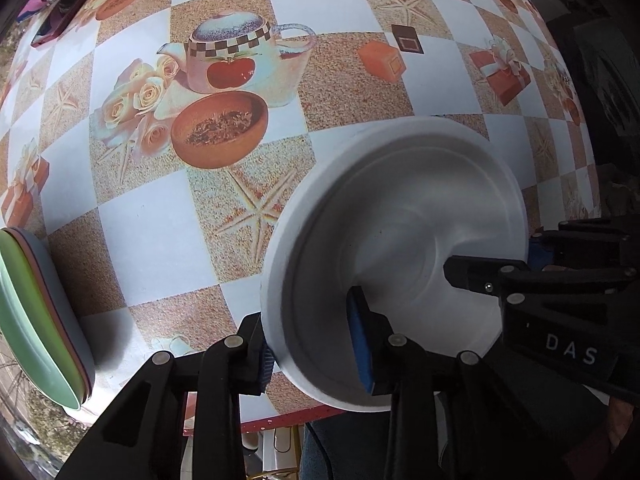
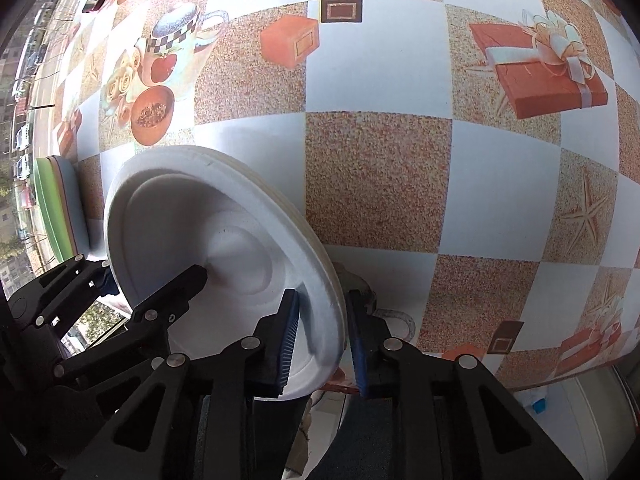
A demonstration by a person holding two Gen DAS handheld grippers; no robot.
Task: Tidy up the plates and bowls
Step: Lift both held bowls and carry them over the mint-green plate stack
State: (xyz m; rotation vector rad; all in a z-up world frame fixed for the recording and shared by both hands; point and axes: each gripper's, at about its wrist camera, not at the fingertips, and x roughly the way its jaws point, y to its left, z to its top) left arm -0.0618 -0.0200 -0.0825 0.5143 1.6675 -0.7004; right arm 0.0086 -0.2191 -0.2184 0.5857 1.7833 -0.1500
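Left wrist view first: the tabletop point(image 1: 152, 236) wears a checkered oilcloth, white squares alternating with sandy ones, printed with starfish, gift boxes, roses and a teapot. Its red edge runs along the bottom of the frame, and past the lower left edge there's a blurry bit of outdoors. A stack of colored plates point(image 1: 44, 320), green on top, sits at the left edge. The white foam plates point(image 1: 400, 240) fill the lower right, tilted up off the tabletop. The left gripper point(image 1: 316, 352) has its fingers closed down on the near rim, one blue pad point(image 1: 362, 344) inside the dish and the other behind the rim. The right gripper point(image 1: 532, 264) comes in from the right edge and pinches the opposite rim.

Right wrist view: same oilcloth, with a street and parked cars showing along the left edge. The white foam plates point(image 2: 224, 248) stand lower left of center, and the edge looks like a few layers nested together. The right gripper point(image 2: 324, 340) straddles the rim, fingers closed on it. The left gripper point(image 2: 152, 276) holds the far rim at lower left. The colored plates point(image 2: 56, 208) sit just behind, at mid left.
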